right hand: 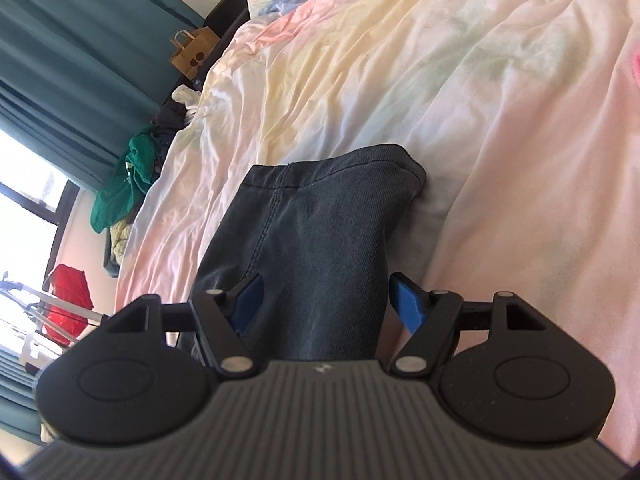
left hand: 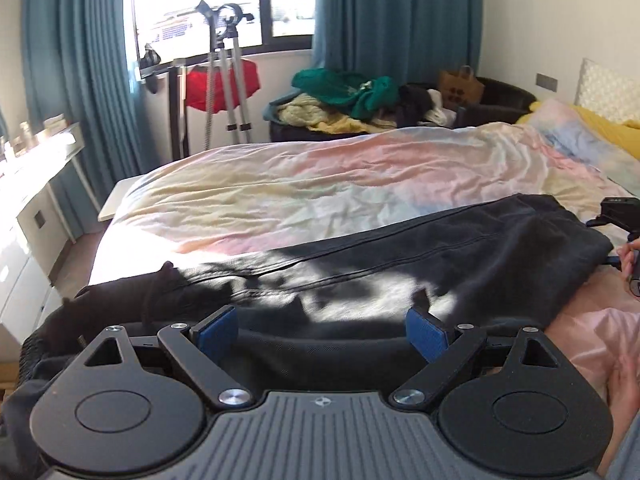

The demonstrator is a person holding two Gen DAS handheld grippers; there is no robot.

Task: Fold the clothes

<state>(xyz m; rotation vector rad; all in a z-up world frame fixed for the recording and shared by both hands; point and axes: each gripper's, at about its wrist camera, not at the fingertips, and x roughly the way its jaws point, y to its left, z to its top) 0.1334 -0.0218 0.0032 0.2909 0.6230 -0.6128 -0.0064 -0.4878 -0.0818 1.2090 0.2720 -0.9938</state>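
Dark grey trousers (left hand: pixel 440 256) lie stretched across the near side of the bed, waistband with a drawstring at the left. My left gripper (left hand: pixel 322 330) is open, its blue pads (left hand: pixel 218 330) just above the waist end of the cloth. In the right wrist view the leg end of the trousers (right hand: pixel 320 248) lies flat on the sheet. My right gripper (right hand: pixel 326 304) is open, one blue pad on each side of the leg. It shows at the right edge of the left wrist view (left hand: pixel 624 220).
The bed has a rumpled pastel duvet (left hand: pixel 320 184) and pillows (left hand: pixel 576 128) at the right. A heap of clothes (left hand: pixel 344 100) lies on a dark seat beyond the bed. A tripod (left hand: pixel 228 80), a white desk (left hand: pixel 36 184) and teal curtains stand by the window.
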